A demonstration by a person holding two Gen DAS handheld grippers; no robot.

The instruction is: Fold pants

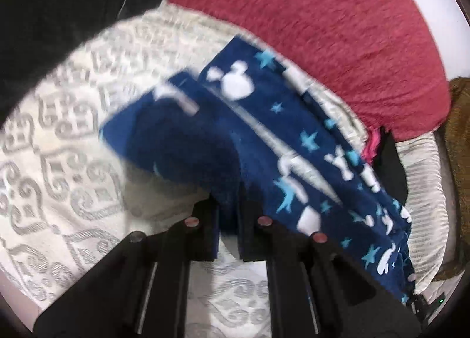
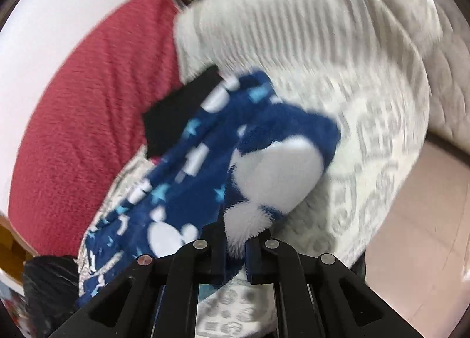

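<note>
A: Left view first. The left gripper (image 1: pixel 229 229) has its jaws closed on a fold of the pants (image 1: pixel 258 144), navy fleece with white shapes and blue stars. Cloth trails off toward 4 o'clock over the patterned bedcover (image 1: pixel 67 144).

B: Red blanket (image 1: pixel 308 29) at 1 o'clock?

A: Yes, beyond the pants. Right view: the right gripper (image 2: pixel 235 252) is clamped on the fleece too; the rest hangs toward 8 o'clock. Grey ribbed pillow (image 2: pixel 293 14) at 12.

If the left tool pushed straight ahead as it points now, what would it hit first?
Most likely the pants themselves: the left tool is shut on their dark blue fleece, which bunches directly ahead, with the patterned bedspread beyond.
</note>
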